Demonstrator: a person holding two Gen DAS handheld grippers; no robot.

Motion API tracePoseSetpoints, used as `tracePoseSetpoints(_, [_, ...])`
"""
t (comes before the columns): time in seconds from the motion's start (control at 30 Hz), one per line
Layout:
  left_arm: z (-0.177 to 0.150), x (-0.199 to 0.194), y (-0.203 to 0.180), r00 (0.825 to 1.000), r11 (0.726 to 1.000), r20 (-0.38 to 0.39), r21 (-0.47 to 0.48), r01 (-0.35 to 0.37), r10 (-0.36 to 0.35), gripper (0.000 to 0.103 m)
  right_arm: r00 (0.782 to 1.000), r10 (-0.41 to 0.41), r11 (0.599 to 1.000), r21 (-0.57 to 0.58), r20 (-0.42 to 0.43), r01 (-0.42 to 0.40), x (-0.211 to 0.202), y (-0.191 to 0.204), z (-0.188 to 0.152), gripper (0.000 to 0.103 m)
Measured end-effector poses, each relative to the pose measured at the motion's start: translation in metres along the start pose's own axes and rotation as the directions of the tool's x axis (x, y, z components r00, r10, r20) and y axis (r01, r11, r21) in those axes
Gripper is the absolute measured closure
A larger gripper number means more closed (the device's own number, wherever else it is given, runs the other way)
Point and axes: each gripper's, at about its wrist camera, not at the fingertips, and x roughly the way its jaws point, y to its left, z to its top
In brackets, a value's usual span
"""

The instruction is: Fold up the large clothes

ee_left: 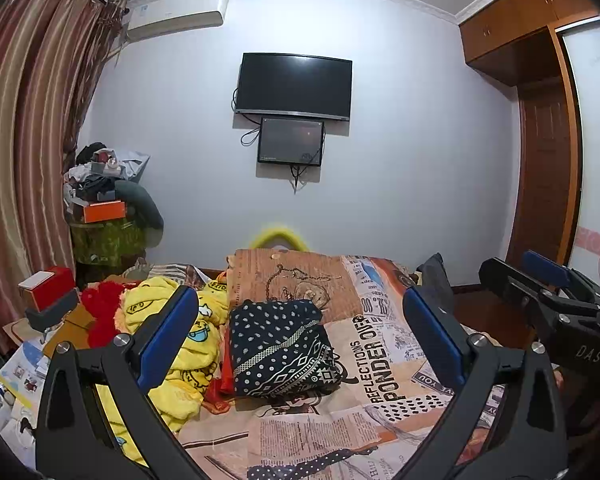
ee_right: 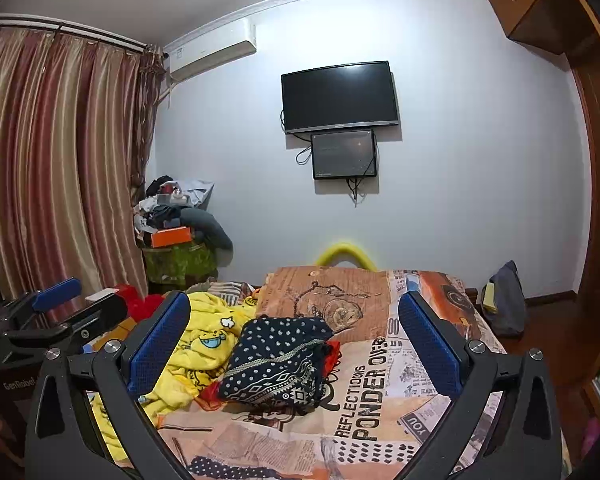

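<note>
A folded dark navy garment with white dots and a patterned band (ee_left: pixel 278 350) (ee_right: pixel 278 360) lies on the bed on top of a red cloth. A crumpled yellow cartoon-print garment (ee_left: pixel 180 344) (ee_right: pixel 198 354) is heaped to its left. Another strip of dotted navy cloth (ee_left: pixel 296 466) (ee_right: pixel 228 472) shows at the near bottom edge. My left gripper (ee_left: pixel 300 336) hangs open above the bed, with nothing between its blue pads. My right gripper (ee_right: pixel 294 340) is likewise open and empty, held beside the left one; it also shows at the right edge of the left wrist view (ee_left: pixel 540 280).
The bed carries a newspaper-print cover (ee_left: pixel 380 360) (ee_right: pixel 380 380). A red fluffy item (ee_left: pixel 104 304) and papers (ee_left: pixel 20 364) lie at the left. A cluttered stand (ee_right: pixel 176 240) sits by the curtains (ee_right: pixel 60 160). A TV (ee_right: pixel 340 96) hangs on the wall; a wardrobe (ee_left: pixel 548 140) stands right.
</note>
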Motion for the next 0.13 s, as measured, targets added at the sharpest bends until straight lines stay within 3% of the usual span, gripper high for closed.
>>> tracePoseSetpoints(0.13, [-0.0004, -0.0004, 0.0009, 1.0, 1.0, 0.001, -0.001, 0.004, -0.004, 0.0, 1.0, 0.003, 1.0, -0.003, -0.005, -0.003, 0.0014, 0.001, -0.0005, 0.0])
